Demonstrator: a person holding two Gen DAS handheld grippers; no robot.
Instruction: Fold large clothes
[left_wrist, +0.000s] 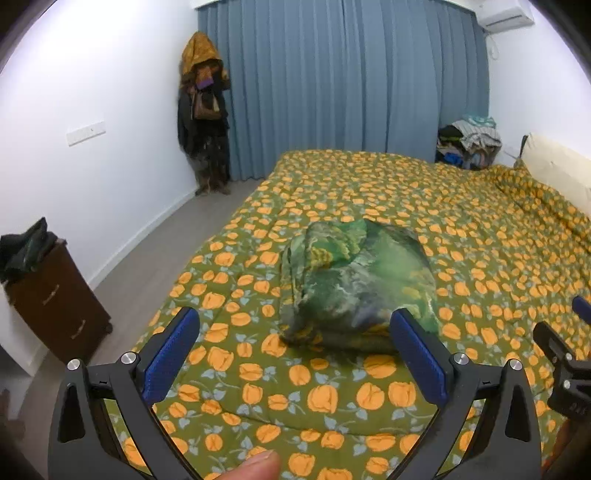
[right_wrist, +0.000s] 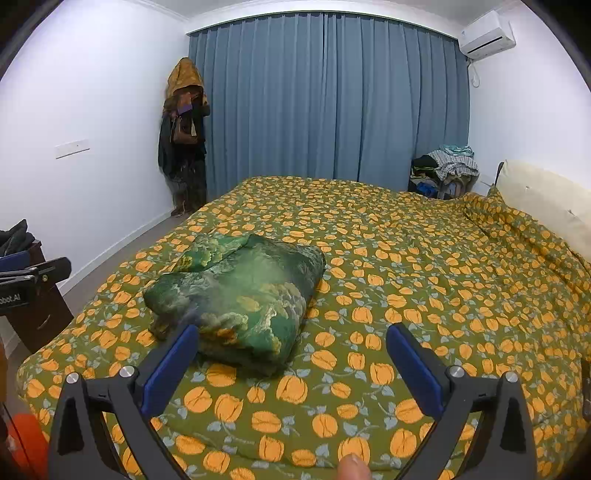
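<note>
On the bed (right_wrist: 424, 266), near its foot corner, sits the folded green garment (right_wrist: 240, 295), bundled up. Both hand-held grippers, left (left_wrist: 295, 354) and right (right_wrist: 291, 365), hover short of it, jaws spread wide, pinching nothing.

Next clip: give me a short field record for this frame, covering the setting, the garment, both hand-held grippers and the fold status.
setting: bed with an orange-flowered green cover, blue curtain behind
garment: green patterned garment, folded into a compact bundle lying on the bed
left hand-held gripper: open, nothing between the fingers, apart from the garment
right hand-held gripper: open, holding nothing, garment lies ahead and to its left
fold status: looks finished, though the bundle is a little lumpy
other: pile of clothes past the bed's far corner
</note>
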